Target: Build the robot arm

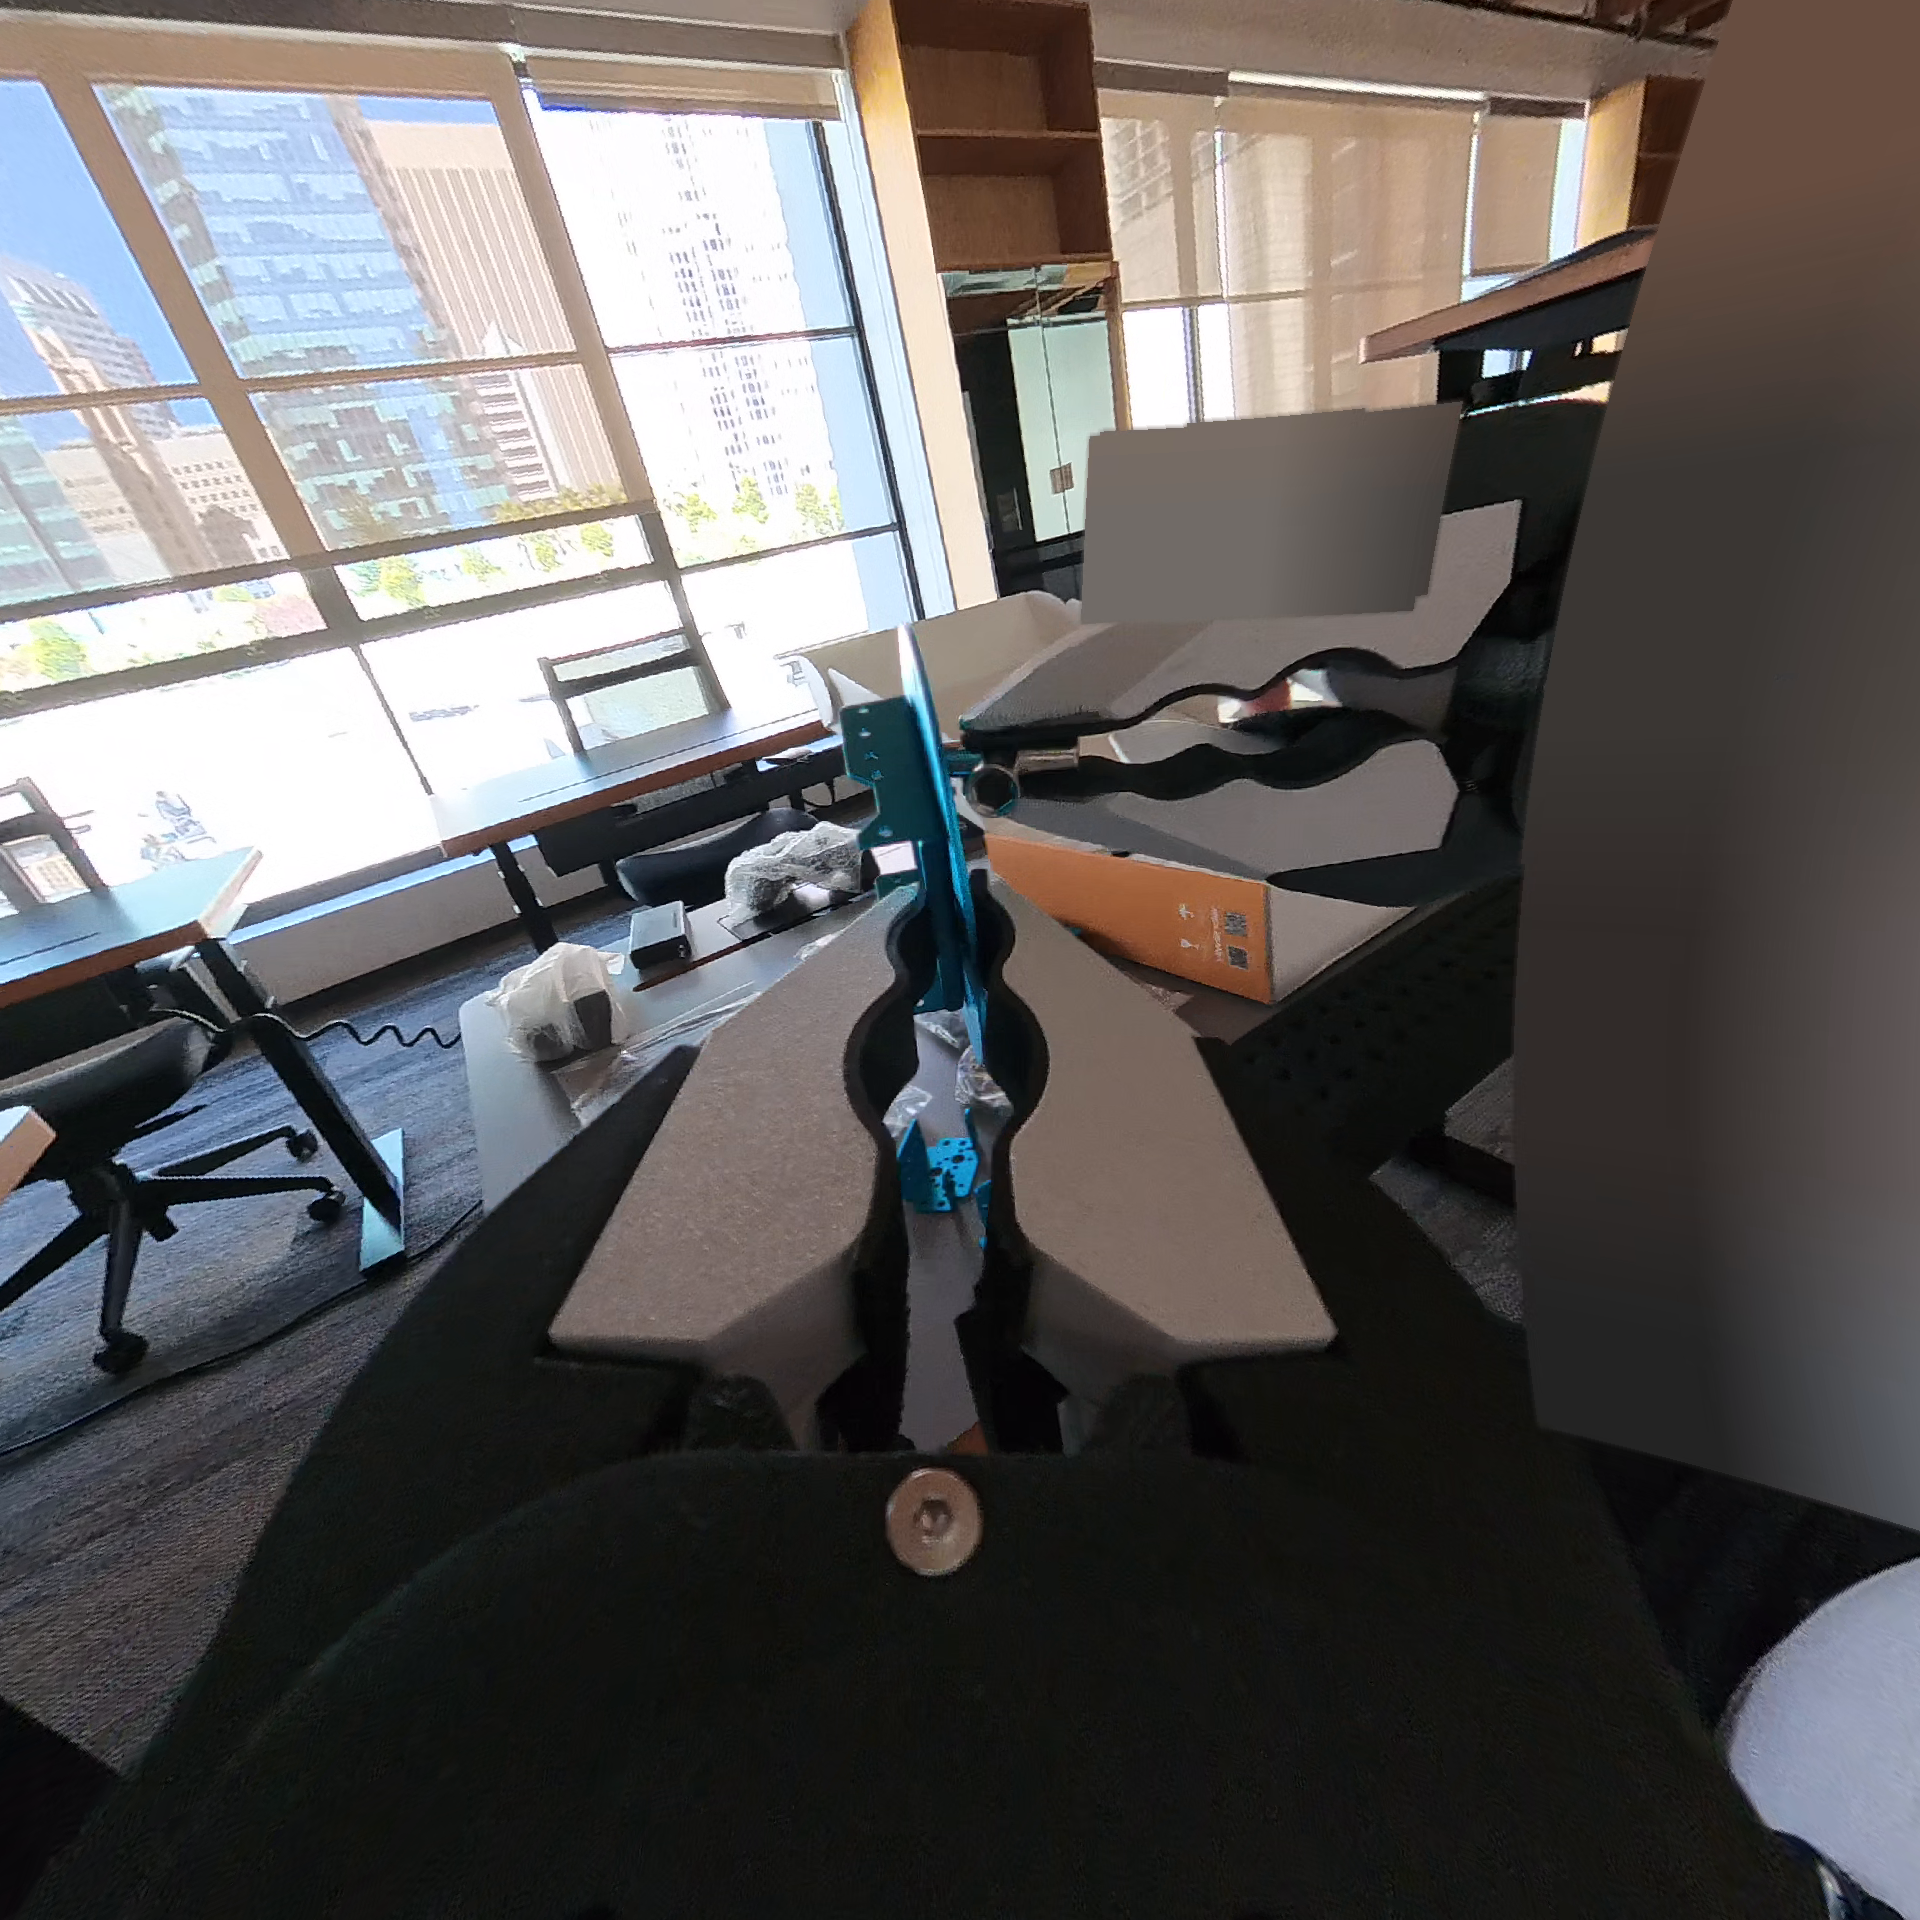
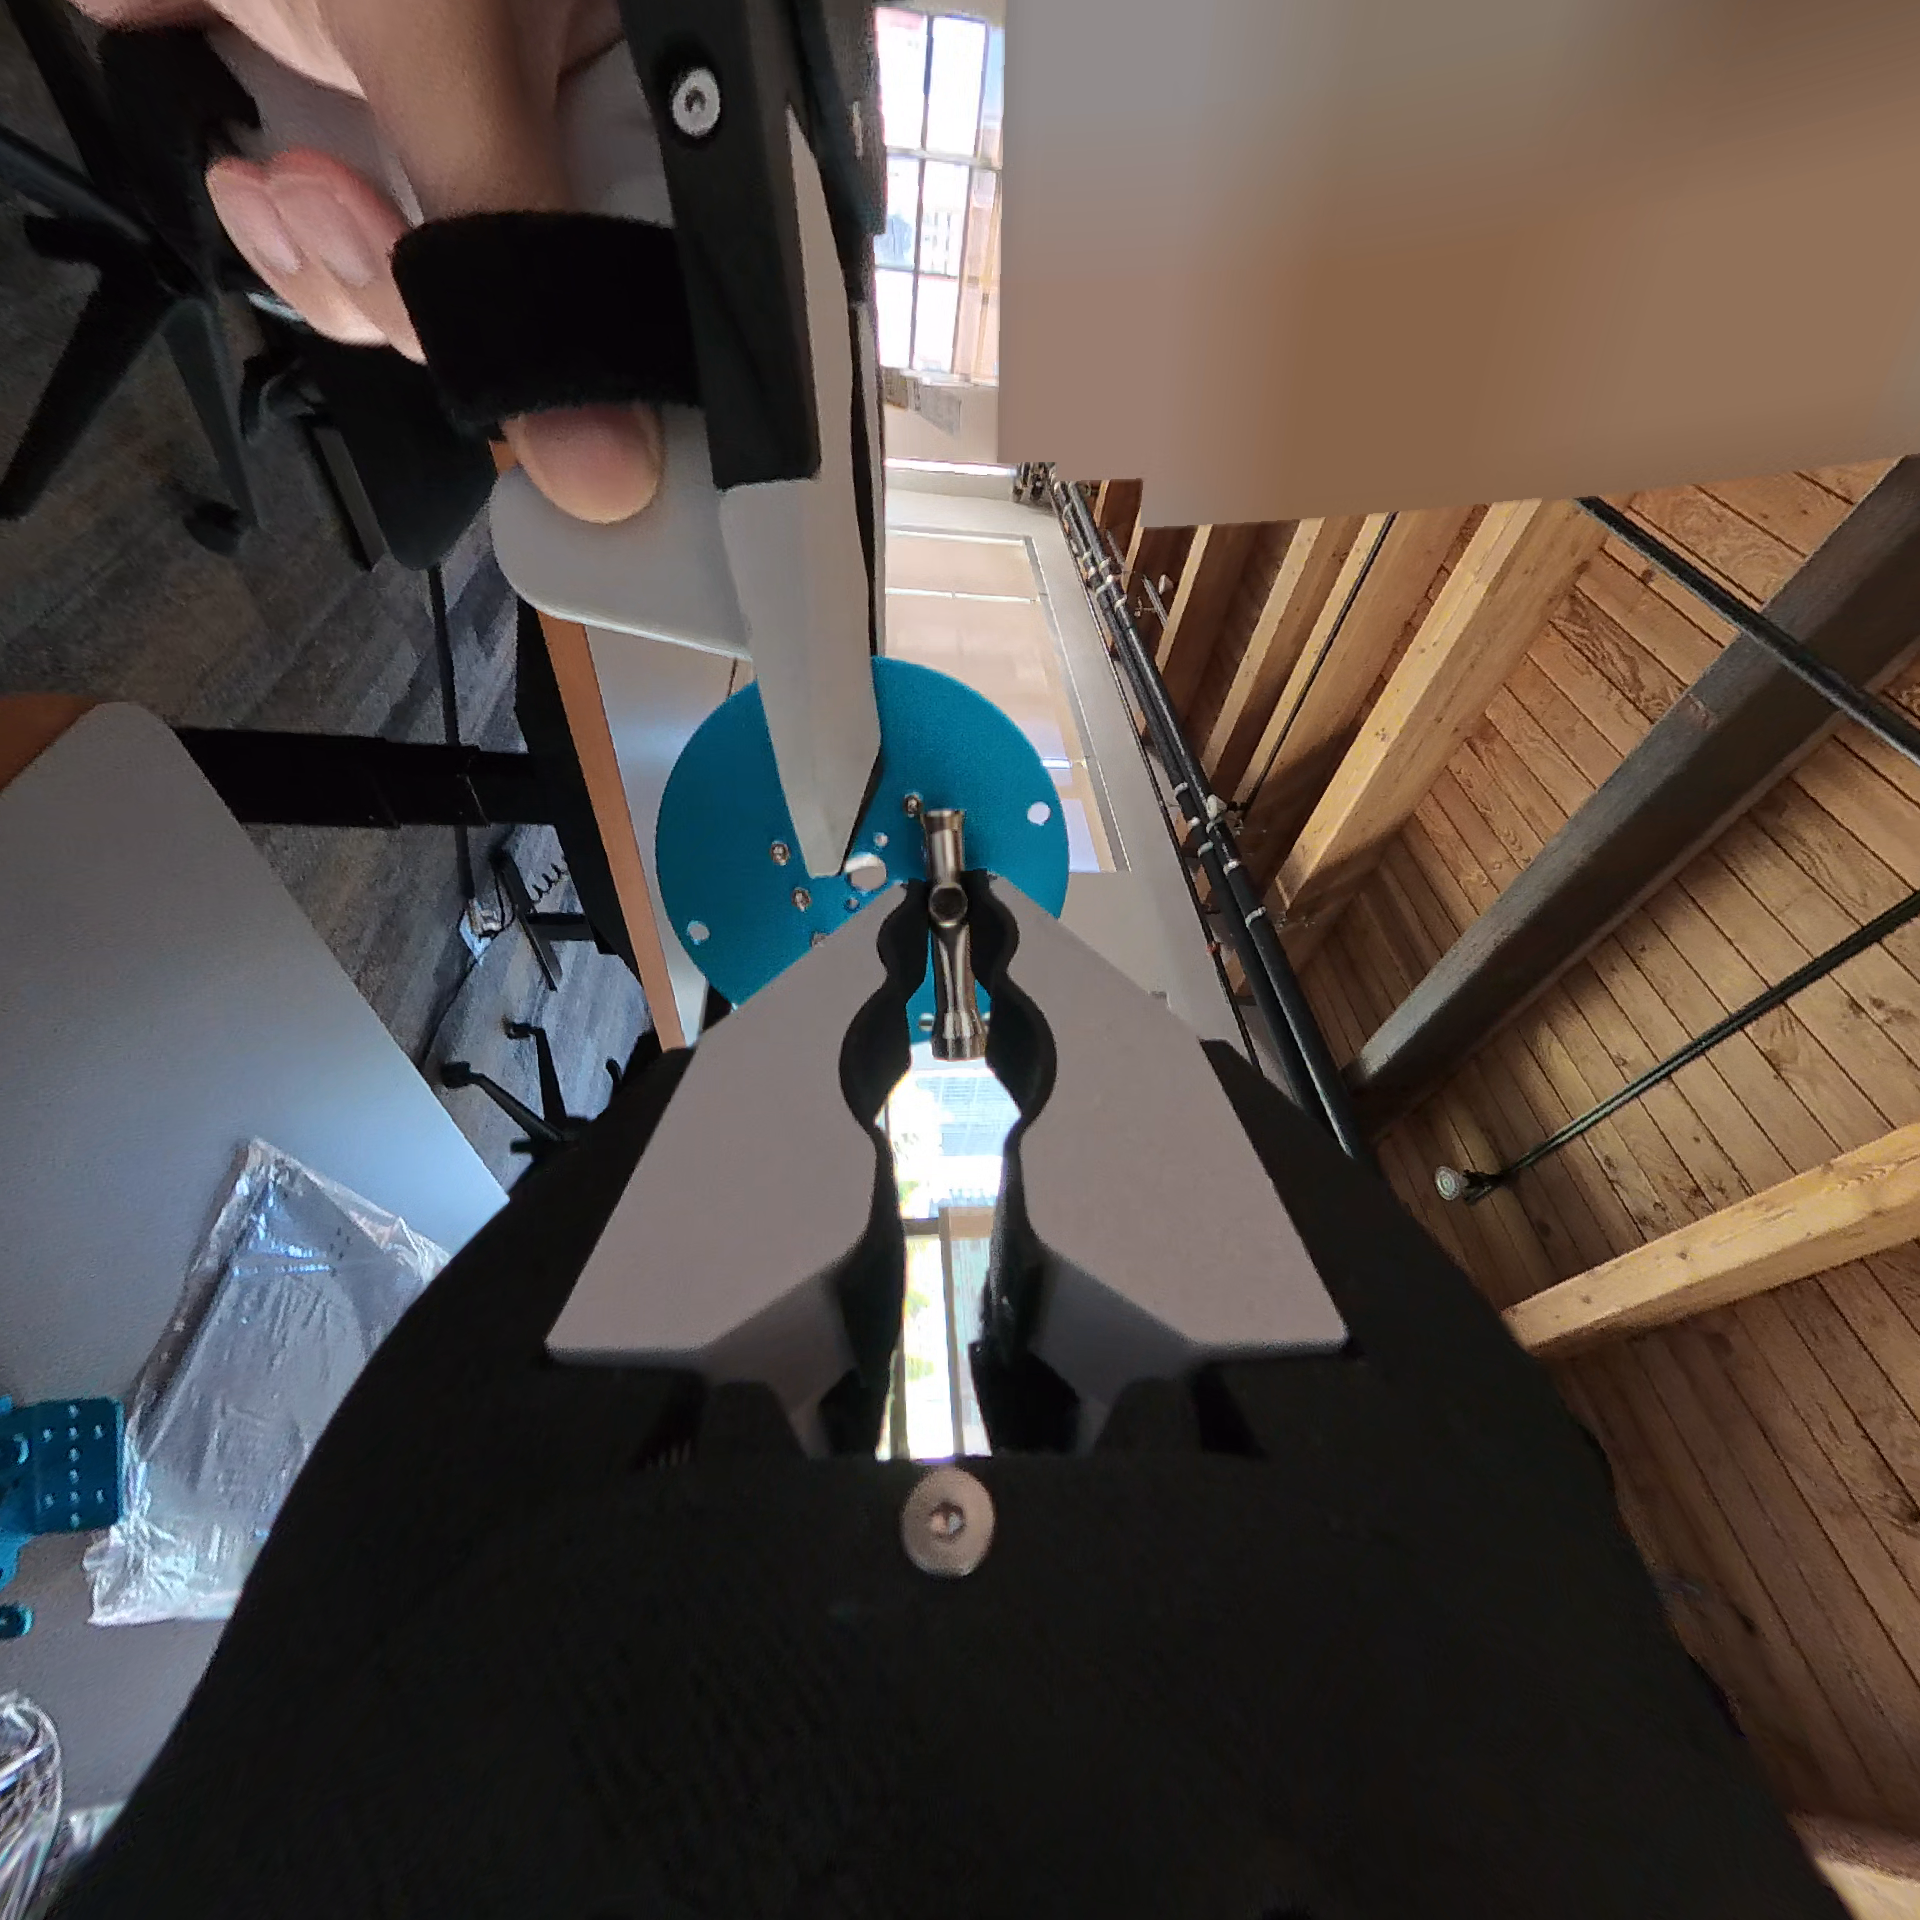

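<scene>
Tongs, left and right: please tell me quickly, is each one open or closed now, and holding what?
Left tongs: closed on the blue round plate.
Right tongs: closed on the small metal cross wrench.

The right tool [image 2: 951,914] grips a small silver cross-shaped wrench [image 2: 948,925] between its grey fingers, the wrench's far end touching a screw on a blue round plate [image 2: 727,831]. The left tool [image 2: 831,852] reaches down from above, a hand [image 2: 416,208] behind it, pinching that plate. Lower left, a crinkled plastic bag [image 2: 239,1382] and blue perforated brackets [image 2: 62,1465] lie on the grey counter [image 2: 156,987].
</scene>
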{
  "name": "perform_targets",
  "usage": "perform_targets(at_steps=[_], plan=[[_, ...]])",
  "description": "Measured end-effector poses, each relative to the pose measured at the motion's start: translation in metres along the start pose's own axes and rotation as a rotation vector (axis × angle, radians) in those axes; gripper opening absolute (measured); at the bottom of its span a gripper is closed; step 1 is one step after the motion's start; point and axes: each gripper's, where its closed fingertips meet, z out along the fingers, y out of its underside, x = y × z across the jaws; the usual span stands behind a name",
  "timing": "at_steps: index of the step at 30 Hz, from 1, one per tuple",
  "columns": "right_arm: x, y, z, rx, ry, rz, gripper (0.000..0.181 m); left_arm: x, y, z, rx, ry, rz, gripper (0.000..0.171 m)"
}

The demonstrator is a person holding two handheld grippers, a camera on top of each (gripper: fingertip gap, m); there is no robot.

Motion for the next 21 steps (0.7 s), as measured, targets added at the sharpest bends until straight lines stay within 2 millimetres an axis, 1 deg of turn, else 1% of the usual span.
perform_targets(at_steps=[2, 4, 6, 11, 13, 16, 19, 21], plan=[[-0.002, -0.002, -0.004, 0.043, -0.002, -0.038, 0.008, 0.004, 0.002, 0.001, -0.013, 0.043, -0.014, 0.003], [-0.005, -0.003, -0.009, 0.094, -0.033, -0.085, 0.007, 0.009, 0.004, -0.001, -0.032, 0.099, 0.01, 0.003], [-0.003, -0.005, -0.011, 0.102, -0.053, -0.004, 0.007, 0.01, 0.002, -0.004, -0.021, 0.121, 0.015, 0.003], [0.001, -0.002, -0.012, 0.062, -0.067, 0.014, 0.007, 0.013, -0.002, -0.005, 0.018, 0.168, -0.089, 0.003], [-0.001, 0.0, -0.009, 0.021, -0.067, 0.025, 0.007, 0.008, 0.001, -0.003, 0.0, 0.121, -0.069, 0.003], [-0.005, 0.006, -0.004, -0.061, -0.06, 0.011, 0.007, 0.002, 0.005, -0.001, -0.057, 0.025, 0.03, 0.004], [-0.006, 0.014, -0.001, -0.144, -0.048, -0.011, 0.007, -0.001, 0.007, 0.0, -0.092, -0.036, 0.082, 0.004], [-0.007, 0.016, 0.0, -0.169, -0.037, -0.043, 0.007, -0.001, 0.008, 0.001, -0.104, -0.06, 0.095, 0.004]])
